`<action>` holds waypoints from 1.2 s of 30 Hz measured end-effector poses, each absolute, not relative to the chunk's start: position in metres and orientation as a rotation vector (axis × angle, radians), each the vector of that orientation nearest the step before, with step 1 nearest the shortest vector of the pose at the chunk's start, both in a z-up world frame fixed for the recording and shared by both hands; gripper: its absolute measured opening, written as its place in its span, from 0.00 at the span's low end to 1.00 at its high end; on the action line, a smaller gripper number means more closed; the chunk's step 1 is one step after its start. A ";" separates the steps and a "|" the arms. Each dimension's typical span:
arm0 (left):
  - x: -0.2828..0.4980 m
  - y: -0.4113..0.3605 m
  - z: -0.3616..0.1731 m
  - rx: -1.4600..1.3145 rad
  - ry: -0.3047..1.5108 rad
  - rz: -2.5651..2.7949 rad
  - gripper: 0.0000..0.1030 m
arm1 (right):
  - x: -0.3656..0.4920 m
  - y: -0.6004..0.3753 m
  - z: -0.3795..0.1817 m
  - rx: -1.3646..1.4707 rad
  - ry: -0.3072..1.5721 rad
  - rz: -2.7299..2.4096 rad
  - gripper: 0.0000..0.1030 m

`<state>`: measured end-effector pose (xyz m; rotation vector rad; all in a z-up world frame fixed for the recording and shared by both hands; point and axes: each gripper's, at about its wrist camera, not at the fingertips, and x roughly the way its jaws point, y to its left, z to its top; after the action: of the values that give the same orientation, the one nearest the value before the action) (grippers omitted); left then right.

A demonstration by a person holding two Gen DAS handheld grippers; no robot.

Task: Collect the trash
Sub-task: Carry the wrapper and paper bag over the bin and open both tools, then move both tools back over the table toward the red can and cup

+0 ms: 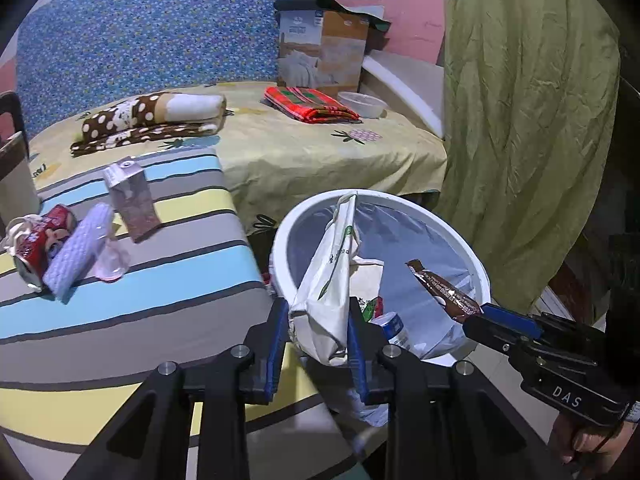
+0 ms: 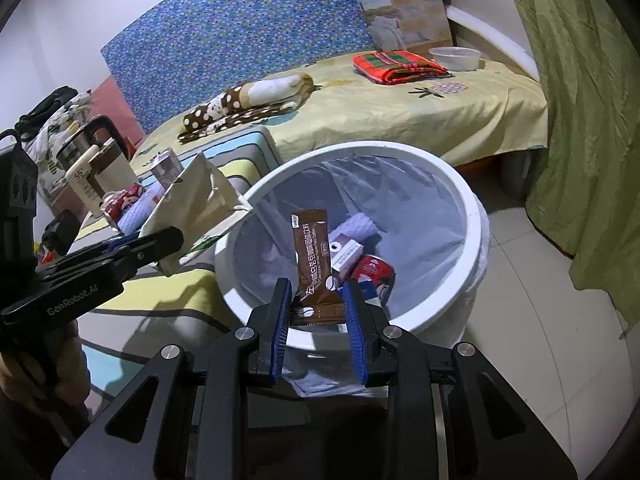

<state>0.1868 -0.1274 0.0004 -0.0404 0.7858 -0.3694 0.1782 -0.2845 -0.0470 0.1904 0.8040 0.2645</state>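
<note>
A bed [image 1: 320, 148] with a yellow sheet is seen at the back, with a printed cardboard box [image 1: 320, 52] standing at its far edge, a red checked cloth [image 1: 312, 104] and a clear plastic bowl [image 1: 362, 104] just in front of it. A striped table [image 1: 120, 292] lies nearer, and against its right edge a white bin [image 2: 440, 292] lined with a pale bag is placed on the floor.

A cream paper bag [image 1: 328, 280] with green print is clamped between the blue pads of the left gripper [image 1: 318, 308] and is held over the bin's near rim. "GenRobot.AI" is read on that gripper's side in the right wrist view.

A brown sachet [image 2: 314, 256] with white Chinese lettering is pinched by its lower end in the right gripper [image 2: 316, 308] and is held upright over the bin's opening. "DAS" is printed on that gripper's body in the left wrist view.

Inside the bin a red can [image 2: 374, 270], a small pink-and-white box [image 2: 346, 254] and a pale roll [image 2: 358, 226] are seen.

Toward the table's left edge a crushed red can [image 1: 44, 240], a pale blue textured roll [image 1: 80, 248] and a small pinkish carton [image 1: 132, 200] are left lying.
</note>
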 end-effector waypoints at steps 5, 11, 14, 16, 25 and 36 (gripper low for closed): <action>0.197 -0.136 -0.003 -0.050 0.794 -0.386 0.29 | 0.181 -0.291 -0.051 0.204 0.819 0.254 0.28; 0.206 -0.141 -0.007 -0.066 0.793 -0.404 0.45 | 0.184 -0.292 -0.054 0.205 0.830 0.264 0.29; 0.206 -0.139 -0.006 -0.078 0.785 -0.406 0.49 | 0.184 -0.293 -0.052 0.210 0.821 0.260 0.31; 0.205 -0.136 -0.005 -0.081 0.784 -0.401 0.49 | 0.184 -0.295 -0.051 0.218 0.817 0.258 0.31; 0.189 -0.114 0.001 -0.116 0.765 -0.382 0.49 | 0.178 -0.290 -0.039 0.215 0.779 0.279 0.31; 0.159 -0.073 0.009 -0.140 0.733 -0.289 0.49 | 0.169 -0.262 -0.029 0.204 0.740 0.363 0.39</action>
<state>0.1591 -0.0732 0.0093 -0.1402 0.7326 -0.2893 0.1694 -0.2616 -0.0290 0.2040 0.7399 0.3626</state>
